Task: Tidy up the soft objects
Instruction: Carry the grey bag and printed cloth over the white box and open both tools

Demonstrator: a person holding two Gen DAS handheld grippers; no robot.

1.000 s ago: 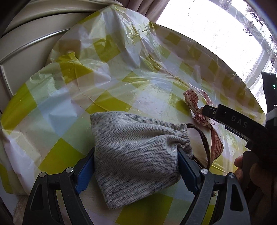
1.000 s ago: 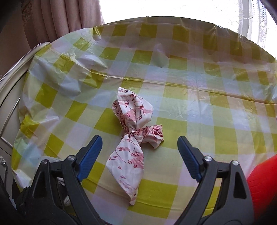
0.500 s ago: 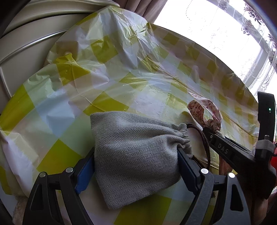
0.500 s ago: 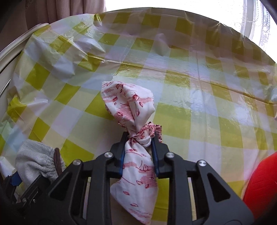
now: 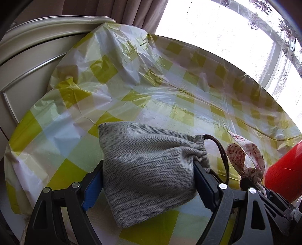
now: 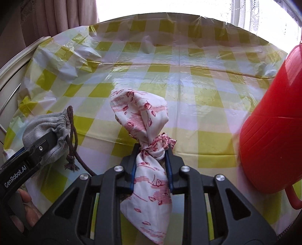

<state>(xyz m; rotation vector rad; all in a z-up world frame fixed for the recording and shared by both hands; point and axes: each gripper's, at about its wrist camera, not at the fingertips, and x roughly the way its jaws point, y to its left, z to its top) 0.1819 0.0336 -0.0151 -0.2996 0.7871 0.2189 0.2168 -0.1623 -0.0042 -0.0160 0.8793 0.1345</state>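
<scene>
Change first: right gripper (image 6: 151, 165) went from wide apart around the knotted cloth bundle (image 6: 145, 132) a second ago to pinched on its knot, and the bundle now looks raised off the tabletop (image 6: 198, 94), top lobe standing up at 12 o'clock of the jaws, tail hanging down at 6. Left gripper (image 5: 149, 181) unchanged in grip, clamped on the grey herringbone pouch (image 5: 149, 162) across its middle, gathered mouth and dark drawstring (image 5: 222, 150) at 3 o'clock. Left view has tilted up since then; more curtain and window show, so that hand seems raised a little too. Red plastic jug (image 6: 273, 132) has come into both views, at 3 o'clock of the bundle, near but apart from it.

Meaning, as a judgement: both soft items are secured, one per gripper, pick-up phase done; carry and placement remain. No bin or target spot is visible, so destination cannot be told.

Surface: round tabletop under a thin glossy plastic cloth, yellow-green and white checks, heavily wrinkled at 10 o'clock, a fold line across the middle. Slippery-looking.

Room: cream panelled furniture (image 5: 37, 56) at 9–10 o'clock, brownish curtain (image 5: 132, 11) at 12, bright window with lace curtain (image 5: 273, 47) at 1–2, overexposed.
</scene>
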